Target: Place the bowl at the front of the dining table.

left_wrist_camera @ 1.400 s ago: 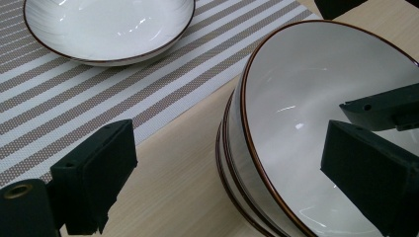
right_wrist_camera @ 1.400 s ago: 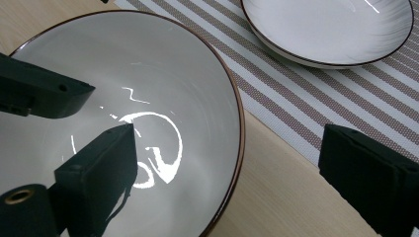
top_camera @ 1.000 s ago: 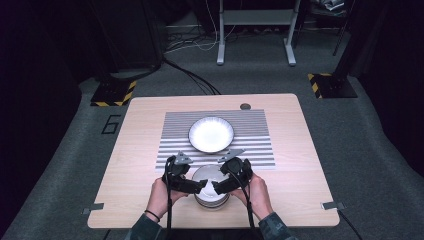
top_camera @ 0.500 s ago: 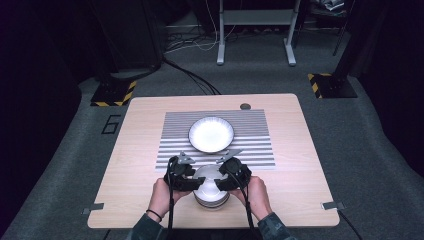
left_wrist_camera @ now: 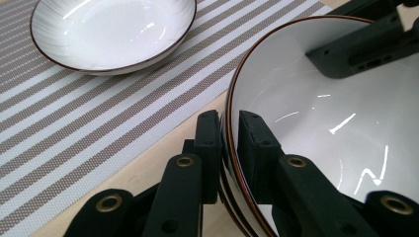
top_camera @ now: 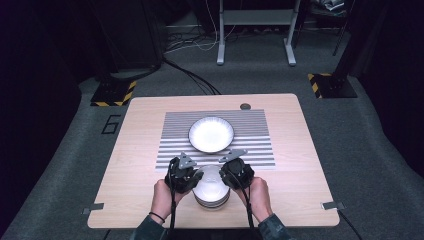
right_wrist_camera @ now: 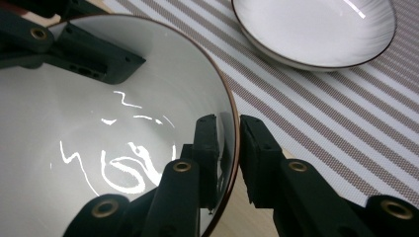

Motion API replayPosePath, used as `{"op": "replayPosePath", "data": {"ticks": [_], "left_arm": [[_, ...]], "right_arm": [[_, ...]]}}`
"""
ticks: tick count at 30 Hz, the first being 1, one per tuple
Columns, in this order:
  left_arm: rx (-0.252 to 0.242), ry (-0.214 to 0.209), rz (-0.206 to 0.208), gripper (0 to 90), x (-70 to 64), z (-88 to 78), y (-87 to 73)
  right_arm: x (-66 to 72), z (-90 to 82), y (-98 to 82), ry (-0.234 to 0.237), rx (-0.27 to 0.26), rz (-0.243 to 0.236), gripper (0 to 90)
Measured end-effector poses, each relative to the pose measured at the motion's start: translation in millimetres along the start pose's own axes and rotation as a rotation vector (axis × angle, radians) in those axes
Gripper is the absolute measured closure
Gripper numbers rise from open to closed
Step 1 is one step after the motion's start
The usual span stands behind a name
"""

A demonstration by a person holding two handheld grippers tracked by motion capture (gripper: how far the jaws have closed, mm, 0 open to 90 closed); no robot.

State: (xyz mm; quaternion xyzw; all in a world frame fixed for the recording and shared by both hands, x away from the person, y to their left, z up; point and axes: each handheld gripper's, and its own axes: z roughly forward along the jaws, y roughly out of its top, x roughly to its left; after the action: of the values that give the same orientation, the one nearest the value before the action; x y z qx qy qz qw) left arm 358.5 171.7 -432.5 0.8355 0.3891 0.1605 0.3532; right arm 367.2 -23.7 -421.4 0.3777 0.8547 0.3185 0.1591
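High view: a wooden table (top_camera: 140,150) carries a striped mat (top_camera: 175,150) with one bowl (top_camera: 211,134) resting at its centre. Nearer the person, a stack of bowls (top_camera: 212,192) sits on bare wood just off the mat's near edge. The left gripper (top_camera: 192,179) sits at the stack's left rim, the right gripper (top_camera: 226,175) at its right rim, each held in a hand.

Left gripper view: the left gripper (left_wrist_camera: 228,143) has just been closing, and its jaws now pinch the brown-edged rim of the top bowl (left_wrist_camera: 316,108), one jaw outside the wall, one inside. Rims of lower bowls show just beneath. The right gripper's jaw reaches into the top bowl from the far side. The lone bowl (left_wrist_camera: 113,34) lies on the mat (left_wrist_camera: 99,113) beyond, apart from the stack.

Right gripper view: the right gripper (right_wrist_camera: 228,143) has likewise just been closing, and clamps the opposite rim of the top bowl (right_wrist_camera: 99,123), one jaw inside, one outside. The left gripper's jaw shows at the far rim. The lone bowl (right_wrist_camera: 316,29) rests on the mat (right_wrist_camera: 346,123).
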Motion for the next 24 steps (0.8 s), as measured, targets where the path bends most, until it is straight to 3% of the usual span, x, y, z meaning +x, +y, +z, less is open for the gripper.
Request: {"op": "replayPosePath", "data": {"ticks": [3, 14, 18, 24], "left_arm": [[-0.010, 0.011, 0.010, 80.3, -1.3, -0.4, -0.5], [-0.057, 0.053, 0.044, 82.1, -6.5, -4.3, 0.9], [-0.086, 0.074, 0.081, 82.0, -9.2, -7.3, 1.3], [-0.108, 0.075, 0.095, 81.7, -10.5, -8.8, 1.4]], "right_arm": [[2.2, -4.9, 0.4, -0.019, -0.046, -0.010, 82.5], [2.7, -10.5, -0.5, -0.026, -0.069, -0.031, 84.5], [3.5, -14.1, -1.3, -0.024, -0.074, -0.022, 84.4], [4.2, -10.1, 0.8, -0.001, -0.055, -0.031, 74.0]]}}
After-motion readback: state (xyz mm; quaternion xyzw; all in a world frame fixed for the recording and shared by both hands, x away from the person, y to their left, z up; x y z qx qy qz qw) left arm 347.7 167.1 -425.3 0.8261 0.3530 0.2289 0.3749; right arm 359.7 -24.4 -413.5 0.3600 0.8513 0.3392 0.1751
